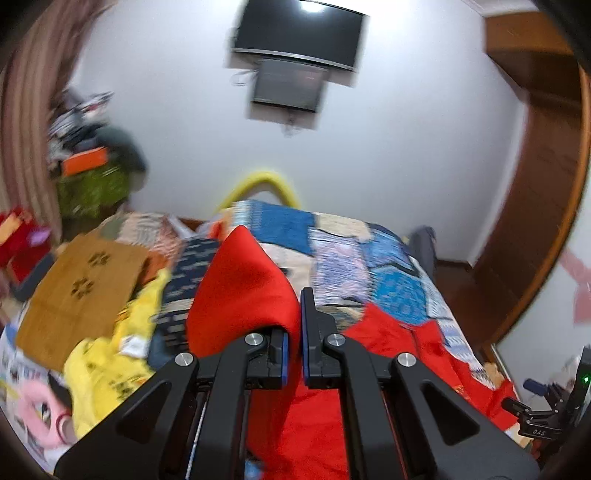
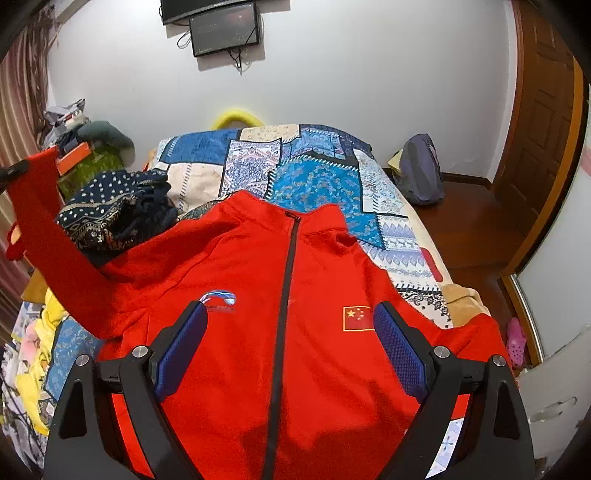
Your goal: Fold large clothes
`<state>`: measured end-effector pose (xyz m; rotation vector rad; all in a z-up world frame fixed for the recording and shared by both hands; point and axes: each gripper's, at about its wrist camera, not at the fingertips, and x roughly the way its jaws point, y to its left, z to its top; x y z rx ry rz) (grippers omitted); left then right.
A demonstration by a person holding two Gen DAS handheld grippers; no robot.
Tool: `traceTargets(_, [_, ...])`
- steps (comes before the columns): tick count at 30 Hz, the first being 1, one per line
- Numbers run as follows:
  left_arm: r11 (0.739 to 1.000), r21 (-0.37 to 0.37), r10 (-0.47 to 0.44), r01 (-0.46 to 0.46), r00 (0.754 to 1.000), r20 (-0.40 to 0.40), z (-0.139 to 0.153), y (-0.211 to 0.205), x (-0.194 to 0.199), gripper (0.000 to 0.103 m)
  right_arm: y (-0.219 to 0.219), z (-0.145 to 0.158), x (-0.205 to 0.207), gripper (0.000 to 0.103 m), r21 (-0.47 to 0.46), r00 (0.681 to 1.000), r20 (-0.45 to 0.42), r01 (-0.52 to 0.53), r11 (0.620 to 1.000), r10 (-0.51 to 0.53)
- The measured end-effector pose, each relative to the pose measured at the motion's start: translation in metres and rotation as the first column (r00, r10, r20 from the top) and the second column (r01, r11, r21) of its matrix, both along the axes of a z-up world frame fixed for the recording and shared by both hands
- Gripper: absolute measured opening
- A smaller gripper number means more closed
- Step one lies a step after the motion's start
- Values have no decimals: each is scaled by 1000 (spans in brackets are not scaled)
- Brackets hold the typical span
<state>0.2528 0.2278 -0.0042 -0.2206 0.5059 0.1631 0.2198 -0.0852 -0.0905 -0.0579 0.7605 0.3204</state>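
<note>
I see patchwork bedspread (image 2: 314, 177) centre | dark dotted cloth (image 2: 110, 214) left | yellow garments (image 1: 107, 362) near-left | backpack (image 2: 421, 173) far-right floor | wall screens (image 1: 295, 48) far

Left wrist view smeared with motion blur; clutter (image 1: 88, 147) beyond the bed's far left corner unreadable. Red jacket (image 2: 295, 332) hem cut off by bottom edge.

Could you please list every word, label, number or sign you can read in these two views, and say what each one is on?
"OAS": white letters on the black clamp, as best it reads.
Flag patch on the red jacket: yellow stars on red, no words.
Blue swoosh logo on the jacket's chest: lettering too small to read.
Tag on the yellow garment: blurred.
Both wall screens: nothing legible.
</note>
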Motion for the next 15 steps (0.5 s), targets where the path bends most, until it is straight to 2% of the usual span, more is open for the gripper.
traceTargets(3, [996,27,-87,88,996,-29,-5,-48,27,4,-11,-1,0,90,4,1000,2,6,1000,-6])
traceTargets(7, [979,35,-195,199,977,-91,-21,-102,60,4,-27,-4,0,90,-12,999,2,32,999,-32])
traceTargets(10, [956,22,-285,292,944,-165,-49,-148,79,4,-41,-9,2,90,-15,998,-9,56,998,-56])
traceTargets(15, [910,-36,-404,412,867,-292,-101,-209,97,4,-61,-16,5,90,-12,996,-38,80,997,-80])
